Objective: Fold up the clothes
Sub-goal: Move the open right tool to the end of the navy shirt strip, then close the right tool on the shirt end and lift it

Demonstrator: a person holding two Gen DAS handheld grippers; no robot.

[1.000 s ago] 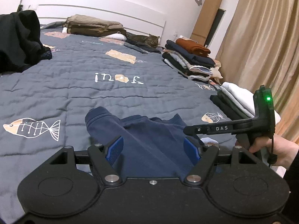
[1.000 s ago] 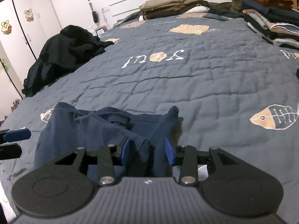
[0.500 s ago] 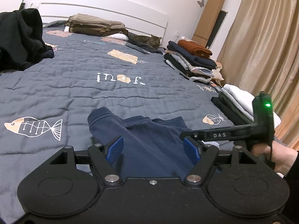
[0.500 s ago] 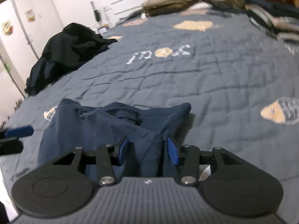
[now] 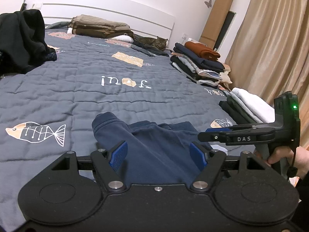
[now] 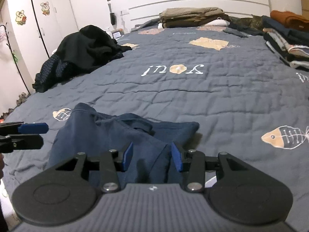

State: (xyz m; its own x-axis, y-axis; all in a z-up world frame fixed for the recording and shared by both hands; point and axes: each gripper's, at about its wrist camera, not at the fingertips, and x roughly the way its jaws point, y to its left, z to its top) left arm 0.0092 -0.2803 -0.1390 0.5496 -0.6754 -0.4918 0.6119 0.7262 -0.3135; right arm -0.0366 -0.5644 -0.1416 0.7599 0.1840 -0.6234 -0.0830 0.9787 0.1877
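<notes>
navy garment [image 5: 154, 147] lies bunched on my quilt [image 5: 77, 89], between both parted claws: left gripper [image 5: 158, 154], right gripper [image 6: 152, 155]. folded stacks [image 5: 200, 65], a cat [image 5: 154, 43] and a black heap [image 6: 85, 48] ring it.

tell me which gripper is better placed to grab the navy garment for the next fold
Probably the right gripper: its open blue pads already straddle a raised fold of the navy garment. The left gripper is open wider, over flat cloth.
</notes>
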